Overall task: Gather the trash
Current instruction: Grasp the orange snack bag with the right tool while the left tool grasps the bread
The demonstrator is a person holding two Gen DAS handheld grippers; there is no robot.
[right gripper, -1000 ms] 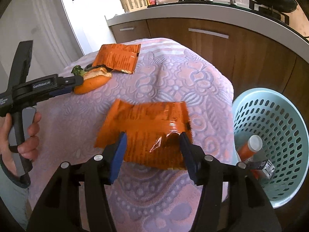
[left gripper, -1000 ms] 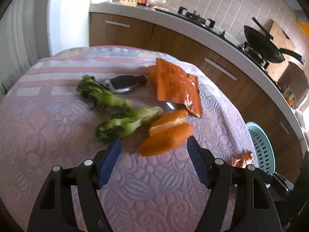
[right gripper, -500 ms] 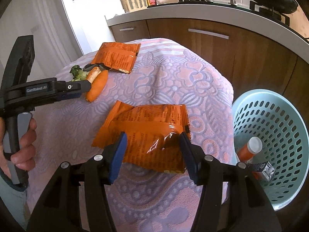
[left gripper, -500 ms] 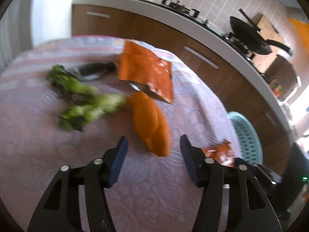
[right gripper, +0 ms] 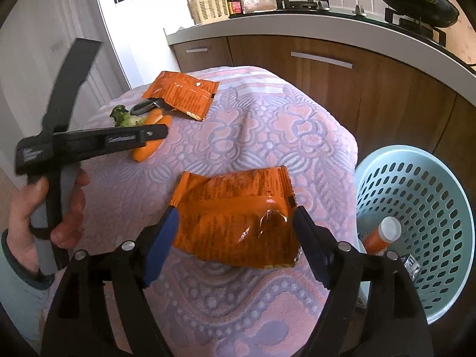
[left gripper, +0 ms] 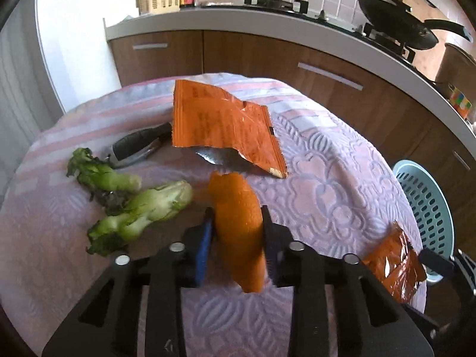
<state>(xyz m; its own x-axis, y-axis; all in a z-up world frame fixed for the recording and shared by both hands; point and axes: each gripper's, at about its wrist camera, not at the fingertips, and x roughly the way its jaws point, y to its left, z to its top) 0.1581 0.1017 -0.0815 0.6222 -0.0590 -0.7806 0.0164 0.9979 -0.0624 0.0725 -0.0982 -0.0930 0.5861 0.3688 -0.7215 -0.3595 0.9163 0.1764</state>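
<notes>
Left wrist view is showing the left gripper (left gripper: pixel 236 238) clenching on the orange peel (left gripper: pixel 238 226), its blue pads pressing both sides of the peel, which is looking lifted just off the tablecloth (left gripper: pixel 327 178). Right wrist view is showing the right gripper (right gripper: pixel 235 238) standing wide, its fingers flanking the near orange wrapper (right gripper: pixel 235 223) without yet squeezing it; whether they are touching its edges I cannot tell. Beyond the peel, two pieces of greens (left gripper: pixel 139 211) are lying on the cloth, then a black-handled tool (left gripper: pixel 136 145), then a second orange wrapper (left gripper: pixel 223 125) farther back. Off the table's right edge, the blue basket (right gripper: pixel 446 178) is already holding an orange bottle (right gripper: pixel 380 235) and a small dark item. By my judgement the collecting is only partly done: the peel, both wrappers and the greens are all waiting to go into the basket.
</notes>
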